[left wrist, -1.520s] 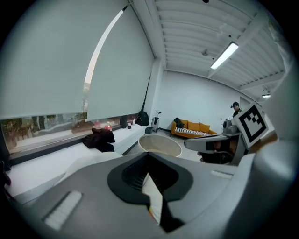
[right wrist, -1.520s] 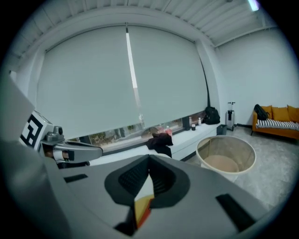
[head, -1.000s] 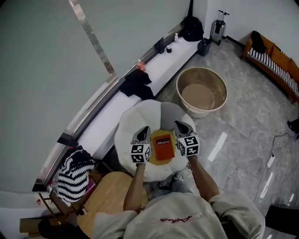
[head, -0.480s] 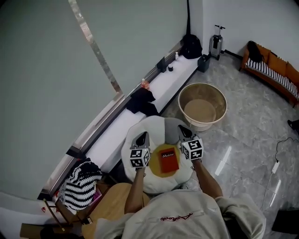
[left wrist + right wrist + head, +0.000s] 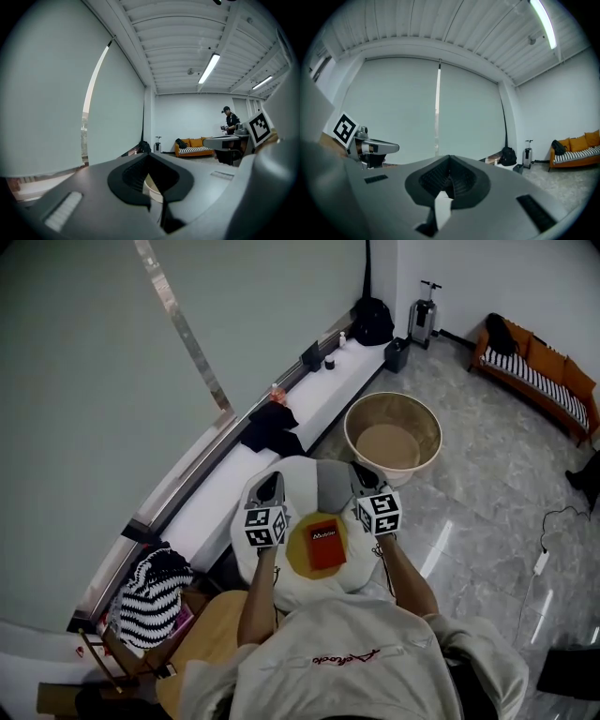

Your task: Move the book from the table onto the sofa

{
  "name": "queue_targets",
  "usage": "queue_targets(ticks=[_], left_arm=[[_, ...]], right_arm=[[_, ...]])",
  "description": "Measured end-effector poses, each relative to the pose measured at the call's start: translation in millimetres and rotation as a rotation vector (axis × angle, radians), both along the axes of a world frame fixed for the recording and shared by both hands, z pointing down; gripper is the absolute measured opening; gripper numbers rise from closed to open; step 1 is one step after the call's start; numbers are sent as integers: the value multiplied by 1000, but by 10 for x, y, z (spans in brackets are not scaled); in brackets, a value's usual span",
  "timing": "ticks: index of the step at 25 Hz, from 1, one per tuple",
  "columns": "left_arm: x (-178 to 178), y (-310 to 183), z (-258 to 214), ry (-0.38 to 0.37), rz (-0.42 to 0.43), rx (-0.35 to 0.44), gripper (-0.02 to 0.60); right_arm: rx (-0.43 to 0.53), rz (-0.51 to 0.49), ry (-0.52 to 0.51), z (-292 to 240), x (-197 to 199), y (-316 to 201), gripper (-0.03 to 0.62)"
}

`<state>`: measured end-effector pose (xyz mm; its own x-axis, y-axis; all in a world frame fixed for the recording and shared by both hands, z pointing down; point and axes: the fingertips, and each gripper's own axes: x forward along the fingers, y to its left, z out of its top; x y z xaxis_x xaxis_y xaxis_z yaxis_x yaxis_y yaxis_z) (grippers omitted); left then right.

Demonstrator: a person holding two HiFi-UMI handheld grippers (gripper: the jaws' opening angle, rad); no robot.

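Note:
The red book (image 5: 324, 544) lies flat on a yellow round patch (image 5: 300, 556) of the white beanbag sofa (image 5: 298, 474), in the head view's middle. My left gripper (image 5: 269, 488) hovers to the book's left and my right gripper (image 5: 364, 476) to its right; neither touches it. Both point roughly level, away from me. In the left gripper view the jaws (image 5: 152, 157) are shut with nothing between them. The right gripper view shows its jaws (image 5: 450, 161) shut and empty too. The book is out of sight in both gripper views.
A round beige tub (image 5: 392, 437) stands just beyond the beanbag. A white window ledge (image 5: 309, 399) with a black garment (image 5: 272, 427) runs along the left. A wooden table (image 5: 202, 643) and striped bag (image 5: 150, 592) are at lower left. An orange sofa (image 5: 534, 371) stands far right.
Both grippers have risen away from the book's sides and spread a little apart. The book stays lying on the beanbag. Both jaws stayed shut.

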<state>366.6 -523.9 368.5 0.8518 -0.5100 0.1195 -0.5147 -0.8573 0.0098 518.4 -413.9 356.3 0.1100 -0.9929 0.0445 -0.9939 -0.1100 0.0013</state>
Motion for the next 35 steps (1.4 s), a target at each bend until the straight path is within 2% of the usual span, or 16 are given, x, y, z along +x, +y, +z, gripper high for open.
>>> queue_targets(ticks=[16, 35], left_arm=[[93, 136, 34, 0, 19, -10, 9], [89, 21, 86, 6, -1, -27, 9]], right_arm=[[-15, 17, 10, 13, 31, 118, 9], [-19, 9, 34, -21, 129, 26, 9]])
